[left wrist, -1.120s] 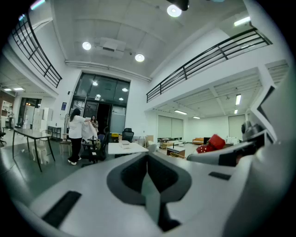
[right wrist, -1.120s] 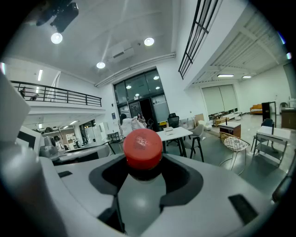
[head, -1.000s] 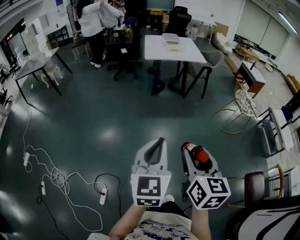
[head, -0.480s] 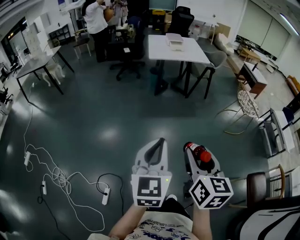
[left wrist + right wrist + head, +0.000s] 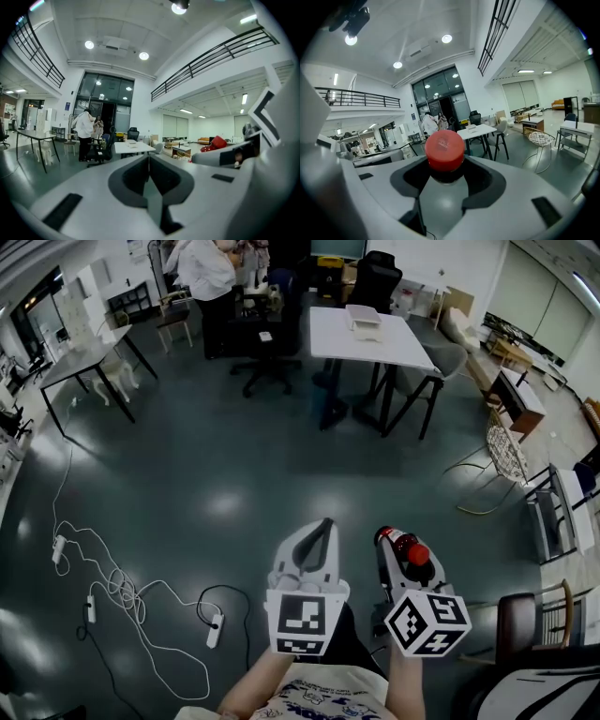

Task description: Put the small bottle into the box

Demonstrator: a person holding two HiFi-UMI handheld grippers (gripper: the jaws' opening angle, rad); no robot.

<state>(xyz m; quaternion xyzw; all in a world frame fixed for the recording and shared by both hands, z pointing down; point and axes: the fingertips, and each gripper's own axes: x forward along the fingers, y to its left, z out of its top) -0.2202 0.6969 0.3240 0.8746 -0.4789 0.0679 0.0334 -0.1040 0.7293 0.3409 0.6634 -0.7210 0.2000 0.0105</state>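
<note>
Now the right gripper (image 5: 447,182), jaws closed on the small bottle (image 5: 401,545), round red cap (image 5: 445,149) protruding; left gripper (image 5: 149,161), smooth jaws together, empty.

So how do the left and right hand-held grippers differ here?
The left hand-held gripper has its jaws together on nothing; the right hand-held gripper is shut on the small bottle, red cap towards its camera. The left marker cube sits square in the head view; the right marker cube is turned. Both point forward, side by side, above the floor.
</note>
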